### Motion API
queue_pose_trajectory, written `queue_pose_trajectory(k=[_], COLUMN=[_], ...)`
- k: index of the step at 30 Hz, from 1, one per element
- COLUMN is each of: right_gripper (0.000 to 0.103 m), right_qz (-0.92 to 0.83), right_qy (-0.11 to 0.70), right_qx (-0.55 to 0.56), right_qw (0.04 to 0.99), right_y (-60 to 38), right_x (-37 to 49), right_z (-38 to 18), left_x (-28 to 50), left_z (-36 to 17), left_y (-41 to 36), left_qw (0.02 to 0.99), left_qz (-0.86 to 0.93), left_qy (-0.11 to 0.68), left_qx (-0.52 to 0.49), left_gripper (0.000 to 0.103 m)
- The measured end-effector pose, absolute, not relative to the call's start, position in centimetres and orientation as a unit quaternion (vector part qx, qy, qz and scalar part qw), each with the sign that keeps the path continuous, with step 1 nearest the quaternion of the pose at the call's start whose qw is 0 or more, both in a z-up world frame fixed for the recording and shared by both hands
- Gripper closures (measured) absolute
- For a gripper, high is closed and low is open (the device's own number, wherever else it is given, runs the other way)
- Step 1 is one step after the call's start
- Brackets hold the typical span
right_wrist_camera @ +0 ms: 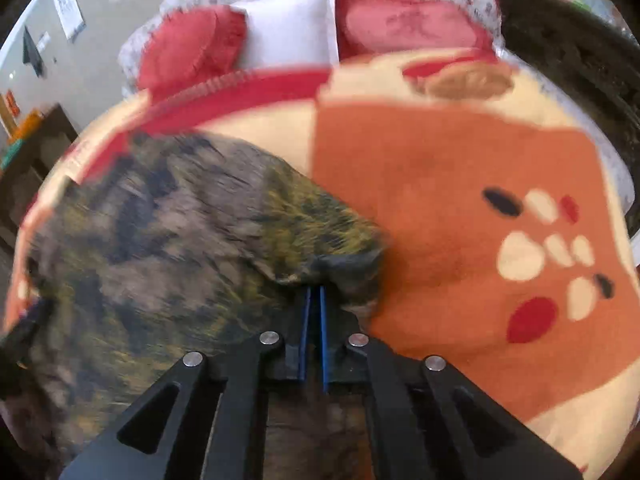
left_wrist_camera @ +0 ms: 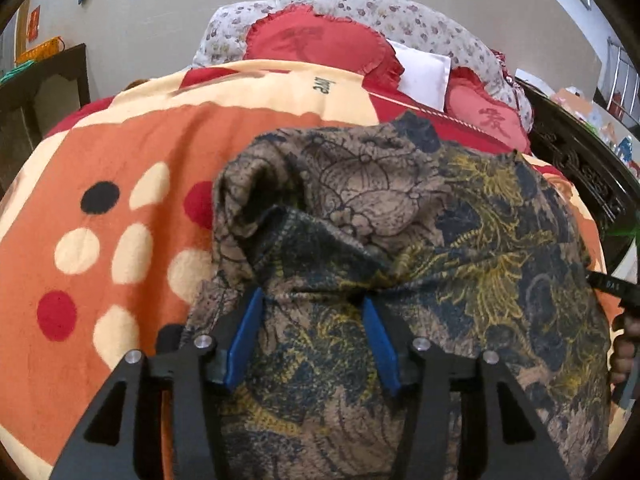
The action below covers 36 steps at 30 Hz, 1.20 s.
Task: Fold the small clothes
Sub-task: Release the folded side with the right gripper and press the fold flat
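A small garment [left_wrist_camera: 400, 220] in brown, navy and mustard floral print lies bunched on an orange blanket [left_wrist_camera: 120, 160] with cream, red and black dots. My left gripper [left_wrist_camera: 312, 300] is open, its blue pads [left_wrist_camera: 244, 340] spread wide over the cloth, with a fold rising just beyond the tips. In the right wrist view the same garment [right_wrist_camera: 180, 220] is blurred. My right gripper [right_wrist_camera: 314, 290] is shut on the garment's right edge, the blue pads nearly together. The right gripper also shows at the far right of the left wrist view [left_wrist_camera: 612, 284].
Red heart-shaped cushions [left_wrist_camera: 316, 44], a white pillow [left_wrist_camera: 424, 72] and a floral quilt [left_wrist_camera: 400, 12] are piled at the bed's head. A dark carved bed frame [left_wrist_camera: 580, 168] runs along the right. A dark wooden cabinet [left_wrist_camera: 44, 84] stands at left.
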State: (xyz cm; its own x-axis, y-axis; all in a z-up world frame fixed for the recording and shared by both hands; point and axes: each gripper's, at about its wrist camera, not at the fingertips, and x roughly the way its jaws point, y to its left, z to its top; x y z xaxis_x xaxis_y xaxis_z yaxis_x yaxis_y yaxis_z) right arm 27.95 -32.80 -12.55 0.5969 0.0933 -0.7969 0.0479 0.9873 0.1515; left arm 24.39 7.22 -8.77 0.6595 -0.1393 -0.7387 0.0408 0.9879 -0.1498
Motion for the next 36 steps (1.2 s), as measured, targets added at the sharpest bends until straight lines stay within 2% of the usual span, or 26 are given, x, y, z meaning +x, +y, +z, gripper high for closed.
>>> queue_pose_trajectory(k=[5, 10, 16, 20, 21, 25, 29, 34, 36], right_gripper=[0.103, 0.103, 0.099, 0.096, 0.096, 0.096, 0.096, 0.095, 0.089], right_qz=[0.015, 0.021, 0.043, 0.03, 0.03, 0.047, 0.026, 0.043, 0.058], right_qy=[0.454, 0.405, 0.401, 0.43, 0.439, 0.42, 0.437, 0.377, 0.385], right_qx=[0.06, 0.057, 0.057, 0.073, 0.079, 0.079, 0.062, 0.036, 0.013], right_qw=[0.889, 0.912, 0.913, 0.899, 0.894, 0.903, 0.897, 0.924, 0.921], right_y=[-32.6, -31.1, -28.6, -28.9, -29.2, -29.5, -28.9, -24.9, -22.9], right_x=[28.0, 23.2, 17.4, 16.6, 16.4, 15.3, 15.8, 16.6, 17.8], right_z=[-12.0, -7.4, -6.9, -10.5, -12.1, -12.7, -11.4, -6.7, -7.0], left_x=[24.4, 24.2, 18.6, 17.8, 17.7, 16.9, 16.6, 16.3, 16.4], left_z=[-8.8, -8.1, -4.3, -7.8, -8.5, -8.9, -9.0, -9.0, -9.1], left_y=[6.9, 6.4, 4.3, 2.1, 2.2, 2.1, 1.8, 1.5, 1.5], left_qw=[0.909, 0.91, 0.912, 0.881, 0.883, 0.901, 0.903, 0.904, 0.904], left_qz=[-0.046, -0.041, -0.069, -0.078, -0.081, -0.08, -0.075, -0.072, -0.072], left_qy=[0.41, 0.412, 0.4, 0.466, 0.461, 0.427, 0.422, 0.421, 0.421], left_qx=[-0.053, -0.031, -0.054, -0.02, -0.021, -0.009, -0.004, 0.001, 0.001], left_gripper=[0.048, 0.047, 0.047, 0.047, 0.047, 0.046, 0.046, 0.045, 0.045])
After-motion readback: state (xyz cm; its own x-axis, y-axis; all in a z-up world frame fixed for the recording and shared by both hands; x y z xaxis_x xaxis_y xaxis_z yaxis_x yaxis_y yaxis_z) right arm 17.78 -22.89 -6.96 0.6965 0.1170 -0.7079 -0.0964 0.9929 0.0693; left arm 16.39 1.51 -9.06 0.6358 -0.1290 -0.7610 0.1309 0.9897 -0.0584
